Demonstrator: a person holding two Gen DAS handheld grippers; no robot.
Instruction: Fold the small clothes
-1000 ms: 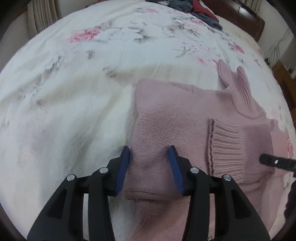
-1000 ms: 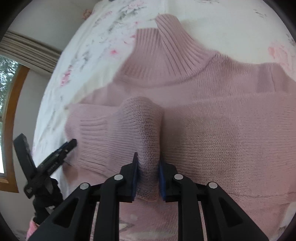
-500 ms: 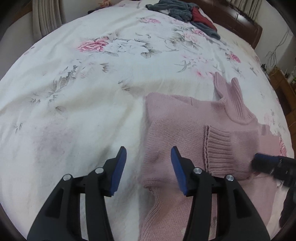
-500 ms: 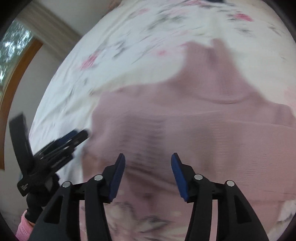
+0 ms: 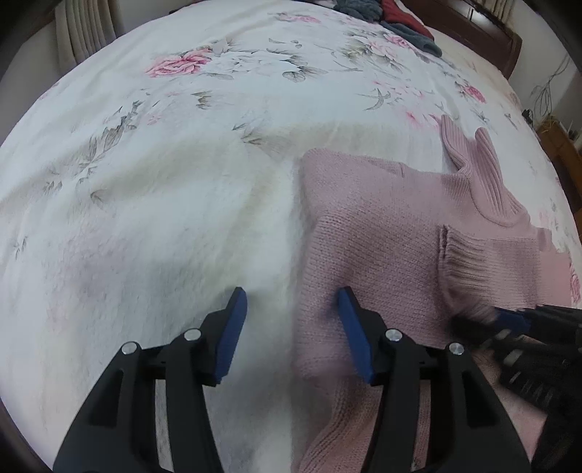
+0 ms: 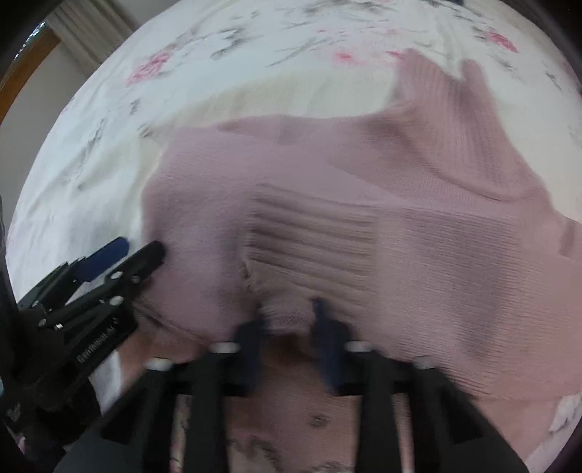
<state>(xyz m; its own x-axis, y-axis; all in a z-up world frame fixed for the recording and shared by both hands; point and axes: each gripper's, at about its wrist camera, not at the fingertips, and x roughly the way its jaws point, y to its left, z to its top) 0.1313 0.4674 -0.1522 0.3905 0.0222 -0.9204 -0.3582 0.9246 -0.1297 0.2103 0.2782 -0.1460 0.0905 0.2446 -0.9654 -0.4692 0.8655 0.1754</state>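
A pink knit sweater [image 5: 367,218] lies flat on the bed, its ribbed turtleneck [image 5: 483,174] pointing away and a sleeve with a ribbed cuff [image 5: 469,269] folded across its body. My left gripper [image 5: 291,302] is open and straddles the sweater's left edge, one finger over the bedspread and one over the knit. In the blurred right wrist view, my right gripper [image 6: 287,320] has its fingers close together with a bulge of the sweater [image 6: 418,254] pinched between them, just below the cuff [image 6: 313,236]. The left gripper [image 6: 138,251] shows at the sweater's left side.
The white bedspread [image 5: 163,182] with pink roses stretches far to the left and ahead. A pile of grey and red clothes [image 5: 396,18] sits by the wooden headboard [image 5: 483,25]. A curtain [image 5: 83,32] hangs at the left, and a wooden cabinet [image 5: 560,152] stands off the right side.
My right gripper let go of the sleeve, opened, then dropped to the fold's near edge and narrowed on it. My left gripper pulled back off the knit to its left edge, still open.
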